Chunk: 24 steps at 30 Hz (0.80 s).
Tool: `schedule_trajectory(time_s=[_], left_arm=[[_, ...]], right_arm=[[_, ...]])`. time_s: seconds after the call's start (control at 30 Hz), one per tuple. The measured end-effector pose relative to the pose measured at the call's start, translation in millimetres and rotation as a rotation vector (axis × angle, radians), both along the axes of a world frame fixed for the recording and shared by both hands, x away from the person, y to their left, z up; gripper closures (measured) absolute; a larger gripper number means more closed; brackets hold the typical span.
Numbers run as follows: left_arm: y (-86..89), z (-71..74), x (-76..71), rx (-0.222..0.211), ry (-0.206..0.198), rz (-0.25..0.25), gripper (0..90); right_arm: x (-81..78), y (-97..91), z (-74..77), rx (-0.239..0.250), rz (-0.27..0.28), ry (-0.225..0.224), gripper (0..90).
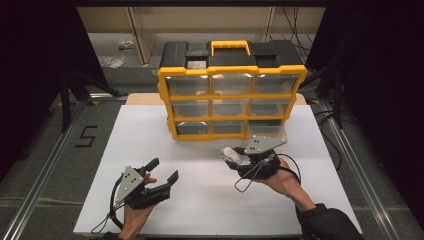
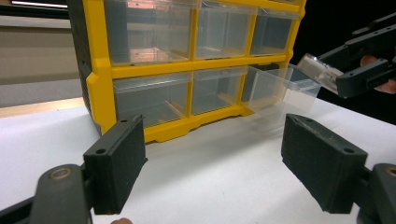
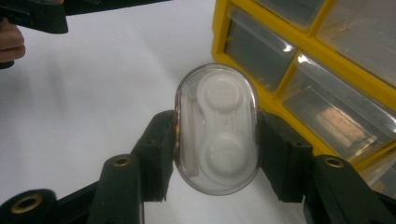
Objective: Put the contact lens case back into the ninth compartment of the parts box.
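The white desk (image 1: 210, 210) carries everything here, and its bare near half leaves room for both hands to work. At the far edge stands a yellow-framed drawer organizer (image 1: 231, 87) with a black top and a yellow carry handle, three rows of three clear drawers facing the person. It stands upright with its front toward the hands, so any drawer can be reached straight on.

The bottom-right drawer (image 1: 269, 129) is pulled forward out of the frame, its open mouth exposed; in the left gripper view (image 2: 282, 88) it juts out well clear of its neighbours. It looks to have been drawn out to receive something, though that is a guess.

The right gripper (image 1: 231, 155) sits just in front of that drawer, a little toward the centre, raised off the desk. Its jaws are closed against the long sides of a small clear oval case (image 3: 217, 128) with two round white wells inside, likely a contact lens case. Gripped across its narrow width, the case lies flat and steady, which would suit lowering it into the drawer.

The left gripper (image 1: 164, 175) rests low over the desk at the near left, well apart from the organizer. Its jaws are spread wide with nothing between them, apparently waiting, perhaps to push the drawer shut afterwards.
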State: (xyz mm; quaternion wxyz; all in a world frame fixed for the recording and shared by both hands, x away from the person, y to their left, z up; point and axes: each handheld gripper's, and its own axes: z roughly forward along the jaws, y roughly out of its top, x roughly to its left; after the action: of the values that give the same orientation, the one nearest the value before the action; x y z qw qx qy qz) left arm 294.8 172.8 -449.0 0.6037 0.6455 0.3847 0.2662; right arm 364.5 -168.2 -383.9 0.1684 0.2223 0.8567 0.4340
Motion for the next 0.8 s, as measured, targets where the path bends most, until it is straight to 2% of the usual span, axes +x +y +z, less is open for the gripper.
schedule_trajectory(time_s=[0.8], left_arm=[[0.1, 0.1, -0.2, -0.001, -0.001, 0.001, 21.2]], right_arm=[[8.5, -25.2, 13.0, 0.055, -0.081, -0.031, 49.5]])
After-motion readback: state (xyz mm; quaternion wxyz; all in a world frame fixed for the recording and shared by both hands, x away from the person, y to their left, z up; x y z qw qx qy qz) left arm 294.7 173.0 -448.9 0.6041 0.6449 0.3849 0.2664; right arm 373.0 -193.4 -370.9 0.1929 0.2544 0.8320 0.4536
